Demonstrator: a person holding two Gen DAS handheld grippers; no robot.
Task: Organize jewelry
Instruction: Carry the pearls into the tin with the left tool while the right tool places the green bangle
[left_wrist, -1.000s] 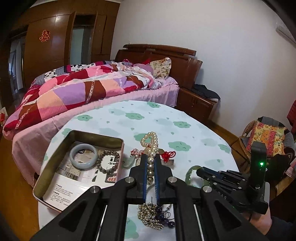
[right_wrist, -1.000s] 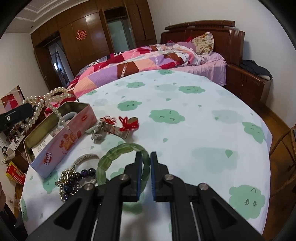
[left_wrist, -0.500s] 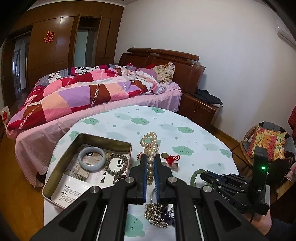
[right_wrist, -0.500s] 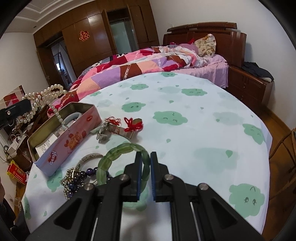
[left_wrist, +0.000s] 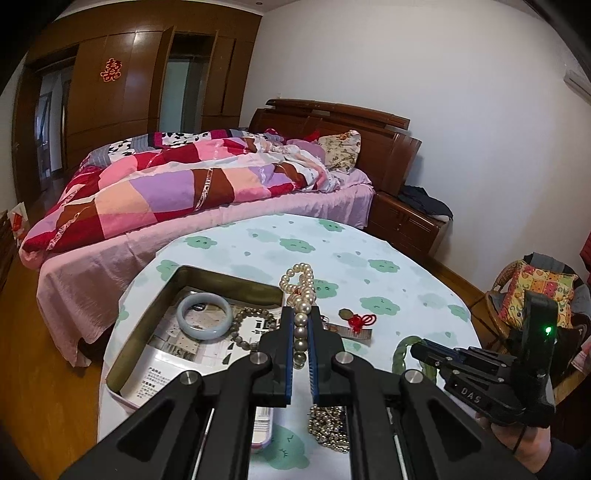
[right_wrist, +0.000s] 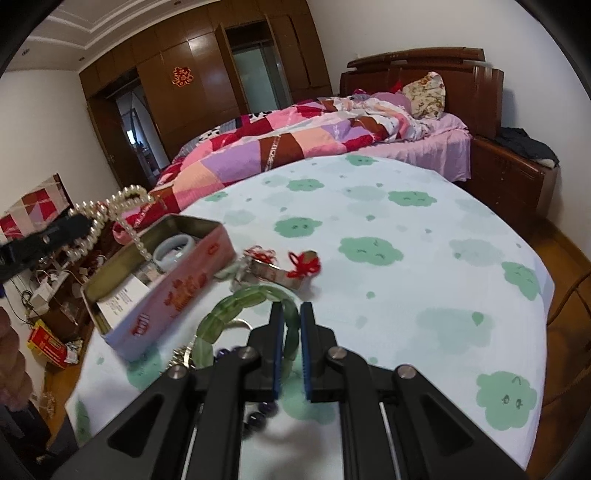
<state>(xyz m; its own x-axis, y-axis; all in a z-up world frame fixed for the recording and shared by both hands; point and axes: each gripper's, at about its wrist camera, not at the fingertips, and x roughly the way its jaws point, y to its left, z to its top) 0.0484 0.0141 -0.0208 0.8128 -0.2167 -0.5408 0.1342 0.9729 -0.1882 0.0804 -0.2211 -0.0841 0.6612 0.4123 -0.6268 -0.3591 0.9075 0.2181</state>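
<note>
My left gripper (left_wrist: 300, 314) is shut on a pearl necklace (left_wrist: 301, 291) and holds it in the air beside the open tin box (left_wrist: 147, 321); the necklace also shows in the right wrist view (right_wrist: 110, 214), hanging over the tin (right_wrist: 173, 291). In the tin lie a pale jade bangle (left_wrist: 204, 320) and a grey bead bracelet (left_wrist: 247, 328). My right gripper (right_wrist: 291, 314) is shut on a green jade bracelet (right_wrist: 236, 306), lifted off the table; it also shows in the left wrist view (left_wrist: 402, 350).
A red-knot charm on a card (right_wrist: 295, 267), a gold bead chain (left_wrist: 328, 428) and dark purple beads (right_wrist: 258, 413) lie on the cloud-print tablecloth (right_wrist: 406, 258). A bed (left_wrist: 184, 192) stands behind the table. A chair with a cushion (left_wrist: 535, 291) is at the right.
Both grippers have risen. The left one has carried the pearl necklace up and toward the tin. The right one has lifted the green bracelet off the table.
</note>
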